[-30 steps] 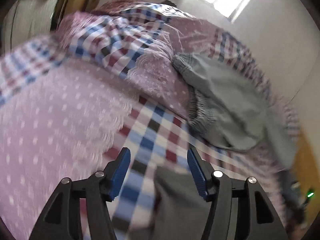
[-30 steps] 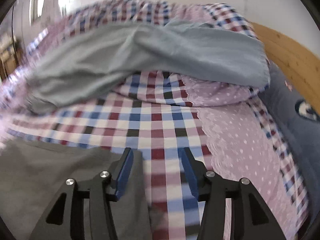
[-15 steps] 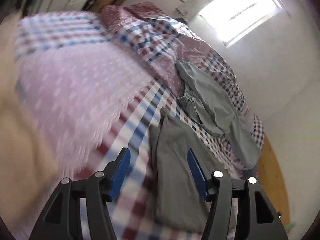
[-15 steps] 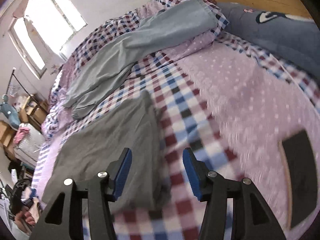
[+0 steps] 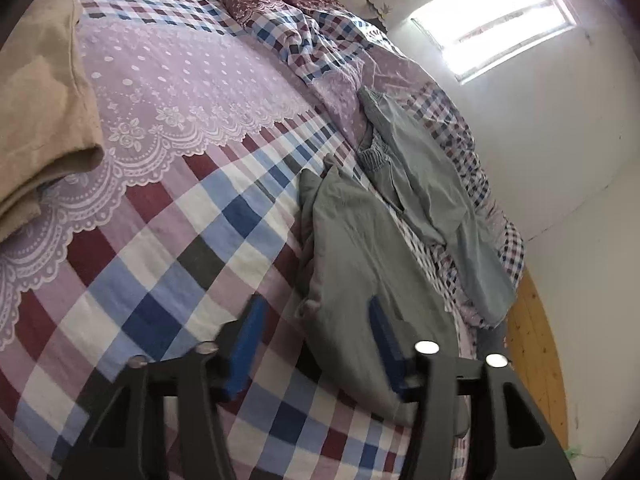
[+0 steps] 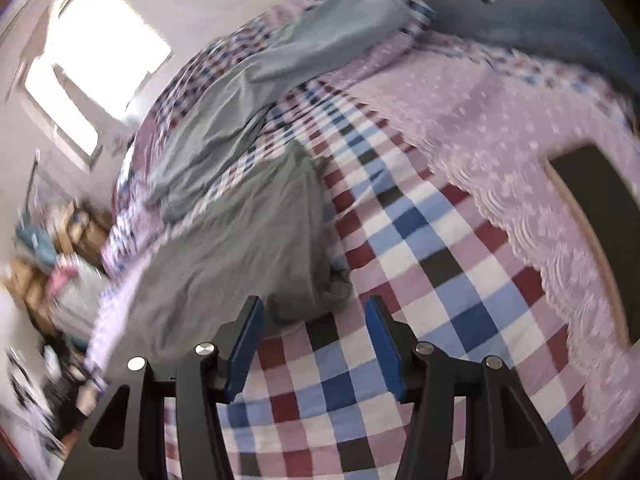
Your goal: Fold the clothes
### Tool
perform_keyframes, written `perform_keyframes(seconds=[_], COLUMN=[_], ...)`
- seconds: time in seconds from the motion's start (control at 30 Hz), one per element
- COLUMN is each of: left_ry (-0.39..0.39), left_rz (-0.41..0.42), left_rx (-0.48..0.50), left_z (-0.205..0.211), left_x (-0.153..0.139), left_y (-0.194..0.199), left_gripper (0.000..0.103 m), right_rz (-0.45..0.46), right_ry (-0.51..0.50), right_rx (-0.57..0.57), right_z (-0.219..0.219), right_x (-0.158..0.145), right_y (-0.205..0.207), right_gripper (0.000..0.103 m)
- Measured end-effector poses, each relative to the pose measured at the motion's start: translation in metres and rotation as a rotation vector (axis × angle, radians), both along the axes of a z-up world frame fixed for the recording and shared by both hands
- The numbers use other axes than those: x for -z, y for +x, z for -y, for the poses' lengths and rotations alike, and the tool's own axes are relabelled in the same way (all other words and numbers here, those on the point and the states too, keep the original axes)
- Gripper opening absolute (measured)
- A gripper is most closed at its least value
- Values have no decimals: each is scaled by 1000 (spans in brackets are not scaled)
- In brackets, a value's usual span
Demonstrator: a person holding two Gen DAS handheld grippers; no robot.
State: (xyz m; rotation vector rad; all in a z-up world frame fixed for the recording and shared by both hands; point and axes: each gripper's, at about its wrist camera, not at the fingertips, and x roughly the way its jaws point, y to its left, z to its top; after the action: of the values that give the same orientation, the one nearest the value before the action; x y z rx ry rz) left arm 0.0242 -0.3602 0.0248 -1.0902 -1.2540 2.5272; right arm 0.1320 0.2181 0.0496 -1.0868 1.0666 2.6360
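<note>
A folded grey-green garment lies on the checked bedspread; it also shows in the right wrist view. A light blue-grey pair of trousers lies spread out beyond it, toward the wall, and shows in the right wrist view. My left gripper is open and empty above the near end of the grey-green garment. My right gripper is open and empty, just short of that garment's near corner.
A folded tan cloth lies at the left. A dark flat object rests on the lilac lace part of the spread at the right. A blue pillow and the wooden headboard lie beyond. Rumpled bedding is heaped at the far end.
Both grippers have pulled back and swung round, still open and empty. The grey-green garment now lies whole in view in front of them, and the tan cloth has come into the left view.
</note>
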Motion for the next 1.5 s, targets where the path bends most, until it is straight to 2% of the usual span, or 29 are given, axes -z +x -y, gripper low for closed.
perform_keyframes(seconds=[0.07, 0.2, 0.37, 0.4, 0.47, 0.6, 0.67, 0.93, 1.2, 1.5], left_ry=[12, 5, -18, -21, -24, -21, -10, -15, -8, 0], left_rz=[3, 25, 28, 30, 37, 38, 42, 60, 66, 71], left_rx=[0, 2, 10, 8, 5, 6, 5, -23, -28, -38], left_z=[0, -3, -13, -14, -14, -13, -12, -13, -11, -11], left_x=[3, 8, 11, 12, 13, 15, 17, 18, 19, 19], left_y=[-2, -5, -8, -8, -9, -10, -11, -13, -12, -13], left_gripper=[46, 44, 28, 21, 19, 12, 11, 8, 7, 7], right_rz=[2, 3, 26, 37, 63, 95, 96, 135, 136, 138], right_ry=[-55, -97, -52, -34, 46, 370, 455, 548, 633, 664], right_rx=[22, 17, -16, -19, -29, -132, -178, -286, -333, -361], right_z=[-8, -11, -2, 0, 6, 29, 34, 48, 67, 73], right_x=[5, 12, 15, 16, 13, -6, -8, 5, 10, 16], right_y=[1, -6, -20, -23, -27, -29, -27, -33, -41, -46], right_gripper=[56, 56, 56, 56, 54, 54, 54, 34, 27, 10])
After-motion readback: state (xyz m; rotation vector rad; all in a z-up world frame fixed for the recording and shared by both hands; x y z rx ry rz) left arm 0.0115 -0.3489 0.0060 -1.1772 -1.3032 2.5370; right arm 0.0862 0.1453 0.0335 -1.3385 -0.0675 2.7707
